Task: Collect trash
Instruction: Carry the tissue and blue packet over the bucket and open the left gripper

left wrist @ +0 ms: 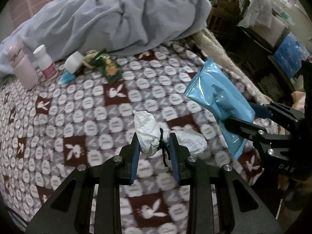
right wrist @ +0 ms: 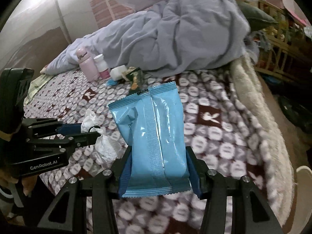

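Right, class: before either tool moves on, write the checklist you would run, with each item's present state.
1. Right tool clamps the blue packet: ok.
2. Left tool straddles the crumpled tissue, grip firm: cannot tell.
3. Tissue lifted clear of the patterned blanket: cannot tell.
4. A bin in view: not ok.
5. Green wrapper collected: not ok.
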Demonstrator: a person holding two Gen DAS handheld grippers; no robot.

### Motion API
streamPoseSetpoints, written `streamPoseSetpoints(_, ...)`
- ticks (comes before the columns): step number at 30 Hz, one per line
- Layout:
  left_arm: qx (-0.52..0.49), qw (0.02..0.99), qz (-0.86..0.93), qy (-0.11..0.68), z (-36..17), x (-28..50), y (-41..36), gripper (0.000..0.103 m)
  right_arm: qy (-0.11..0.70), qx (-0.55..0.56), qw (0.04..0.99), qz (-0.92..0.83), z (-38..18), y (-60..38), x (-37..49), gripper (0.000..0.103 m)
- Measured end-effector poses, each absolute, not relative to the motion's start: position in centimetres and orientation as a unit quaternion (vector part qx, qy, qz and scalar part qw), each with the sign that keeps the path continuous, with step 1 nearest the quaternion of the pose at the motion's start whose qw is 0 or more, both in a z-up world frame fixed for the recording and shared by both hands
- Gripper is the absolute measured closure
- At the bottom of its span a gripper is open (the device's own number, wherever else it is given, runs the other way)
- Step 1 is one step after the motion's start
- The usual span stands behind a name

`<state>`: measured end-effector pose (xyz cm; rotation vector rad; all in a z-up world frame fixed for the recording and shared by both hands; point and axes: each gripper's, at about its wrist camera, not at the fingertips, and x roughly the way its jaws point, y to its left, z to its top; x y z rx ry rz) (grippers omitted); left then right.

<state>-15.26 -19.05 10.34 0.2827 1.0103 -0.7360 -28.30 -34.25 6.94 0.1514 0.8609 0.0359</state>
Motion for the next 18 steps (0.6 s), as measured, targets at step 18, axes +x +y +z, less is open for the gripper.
streamPoseSetpoints(18,0.146,0.802,-0.36,0.453,10.9,-18.5,-26.5,0.077,0.396,0.119,0.909,-0.061,8.0,-41.9,-34.1,0.053)
